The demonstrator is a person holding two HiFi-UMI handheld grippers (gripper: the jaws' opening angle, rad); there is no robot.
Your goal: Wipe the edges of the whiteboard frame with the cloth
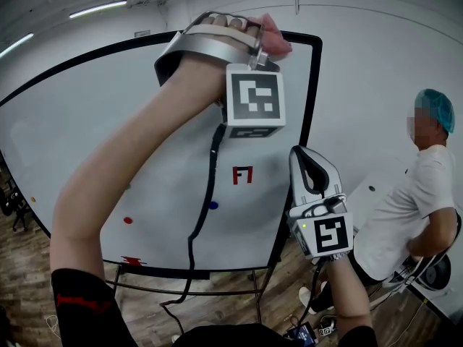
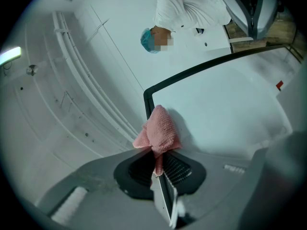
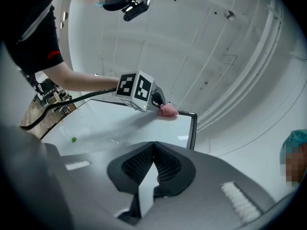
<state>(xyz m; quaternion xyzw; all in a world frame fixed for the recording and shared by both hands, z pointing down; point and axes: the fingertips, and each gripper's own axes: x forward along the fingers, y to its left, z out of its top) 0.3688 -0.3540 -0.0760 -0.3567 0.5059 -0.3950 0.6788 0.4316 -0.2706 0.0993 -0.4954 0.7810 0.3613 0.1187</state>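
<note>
A large whiteboard (image 1: 94,136) with a black frame (image 1: 312,100) stands in front of me. My left gripper (image 1: 255,36) is raised to the board's top edge near the top right corner, shut on a pink cloth (image 1: 275,42). In the left gripper view the cloth (image 2: 159,130) bunches out of the shut jaws and presses against the frame corner (image 2: 147,99). The right gripper view shows the same cloth (image 3: 168,110) on the top frame (image 3: 193,128). My right gripper (image 1: 304,157) hangs lower, beside the right frame edge, jaws shut with nothing in them (image 3: 153,150).
A person in a white shirt and teal cap (image 1: 412,208) sits at the right, close to my right gripper. The board carries a red mark (image 1: 242,174) and small red (image 1: 128,220) and blue (image 1: 213,205) magnets. A black cable (image 1: 199,223) hangs from the left gripper across the board.
</note>
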